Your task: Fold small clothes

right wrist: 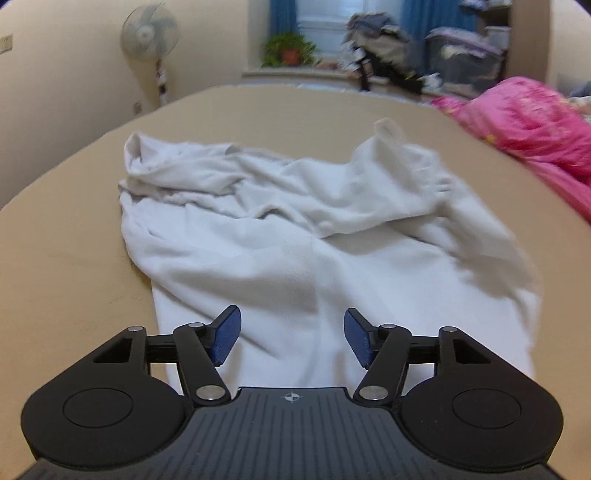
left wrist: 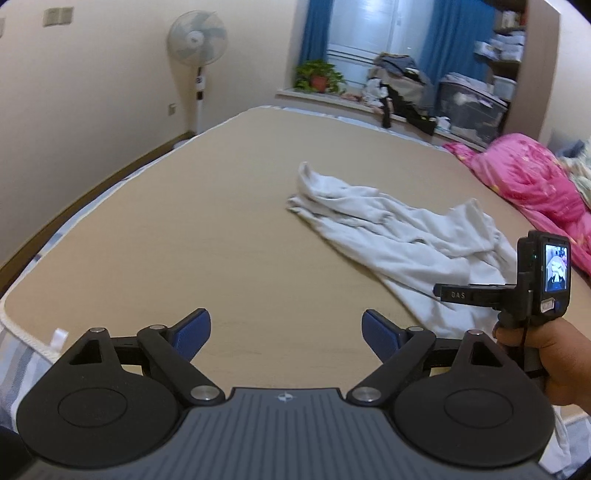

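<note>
1. A crumpled white cotton garment (right wrist: 295, 229) lies loosely heaped on the flat tan-covered bed surface (left wrist: 184, 229), toward the right half of the bed and near its front edge.
2. The garment's far end bunches into folds at the left, and one corner sticks up at the right; that raised part is blurred in the right wrist view.
3. The left gripper (left wrist: 286, 332), black with blue pads, hangs over bare tan surface to the left of the garment. Its jaws stand wide apart with nothing between them.
4. The right gripper (right wrist: 291, 338), also black with blue pads, is over the near end of the white garment. Its jaws stand apart, and the pads do not press on the cloth; the fabric lies below and between them.
5. In the left wrist view the person's right hand (left wrist: 546, 354) shows at the right edge, wrapped around the handle of the right gripper, whose small lit screen faces back.
6. A bright pink patterned quilt (left wrist: 528, 181) is piled along the right side of the bed, apart from the garment.
7. A white pedestal fan (left wrist: 197, 40) stands by the cream wall beyond the bed, and a potted green plant (left wrist: 319, 75) sits on the window ledge between blue curtains (left wrist: 316, 29).
</note>
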Tool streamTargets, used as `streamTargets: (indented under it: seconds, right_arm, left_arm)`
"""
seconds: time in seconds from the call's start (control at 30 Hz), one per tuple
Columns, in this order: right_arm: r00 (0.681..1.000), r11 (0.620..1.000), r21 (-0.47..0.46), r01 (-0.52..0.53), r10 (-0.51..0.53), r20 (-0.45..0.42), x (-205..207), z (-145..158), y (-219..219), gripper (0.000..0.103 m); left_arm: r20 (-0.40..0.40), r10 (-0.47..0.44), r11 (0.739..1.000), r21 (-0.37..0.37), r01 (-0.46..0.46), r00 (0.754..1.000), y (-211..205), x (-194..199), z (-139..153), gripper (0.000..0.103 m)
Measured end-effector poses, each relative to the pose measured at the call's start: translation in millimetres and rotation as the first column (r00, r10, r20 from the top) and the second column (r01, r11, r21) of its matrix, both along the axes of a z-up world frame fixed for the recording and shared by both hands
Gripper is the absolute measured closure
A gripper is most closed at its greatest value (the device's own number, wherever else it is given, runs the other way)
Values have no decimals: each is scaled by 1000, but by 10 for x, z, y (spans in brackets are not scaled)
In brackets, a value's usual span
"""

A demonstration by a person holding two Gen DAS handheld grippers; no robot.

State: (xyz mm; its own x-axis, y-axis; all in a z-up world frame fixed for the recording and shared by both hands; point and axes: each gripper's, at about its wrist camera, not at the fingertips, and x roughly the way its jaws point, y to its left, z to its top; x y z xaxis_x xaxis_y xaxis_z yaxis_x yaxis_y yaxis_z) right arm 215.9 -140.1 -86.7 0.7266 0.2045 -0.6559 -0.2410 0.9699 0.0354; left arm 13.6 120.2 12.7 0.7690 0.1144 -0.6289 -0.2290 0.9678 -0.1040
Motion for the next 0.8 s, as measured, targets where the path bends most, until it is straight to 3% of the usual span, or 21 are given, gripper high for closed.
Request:
streamTargets:
  seconds: [0.07,0.1,0.13,0.17,0.27,0.33,0.4,0.53,0.6,0.63,0.7,0.8]
  right_arm:
    - [1000,999,-25,-28,28,-5,79,-29,109,42]
    - [999,999,-20,-41,41,-12,93,-30,164,62]
    - [998,998,0,-63,63,-21,86,-7,211,98]
    - [996,996,29,-86,86,-8,39,43,266,100]
    - [971,968,102,-227,217,104,-355,265,568,101]
    - [924,917,141,-373,353,144,-773,373,839,101]
    - [882,867,172,-468,446,153,-1182,388,1095,101]
    - [868,840,222,-496,475,143,-1604,307,1409,101]
    - [850,841,132,-524,507,147,-1798,264,1592,100]
    - [855,846,126,-517,505,119,-1845,252,1628,93]
    - [854,837,174,-519,517,58,-1859,285,1563,78]
    - [851,822,234,-519,523,50,-1883,468,1191,79]
  left_arm:
    - [-1,24,999,-22,-24,1000,145,-1,-6,11]
    - [0,36,999,-32,-36,999,215,-2,-11,11]
    - [7,49,998,-42,-49,999,293,-8,-19,11]
    - [14,60,997,-47,-60,998,361,-21,-29,11]
    - [-15,103,992,-71,-104,995,537,-26,-91,11]
    - [2,122,986,-113,-121,993,676,-61,-101,11]
    - [20,150,986,-81,-148,988,751,-83,-136,11]
    - [-18,194,972,-134,-194,981,944,-86,-277,15]
    - [-23,209,968,-137,-210,978,1006,-97,-306,18]
    - [-21,211,968,-135,-212,977,1006,-74,-316,18]
    - [-27,200,969,-140,-202,979,991,-41,-359,20]
    - [-43,134,977,-160,-140,990,853,17,-458,21]
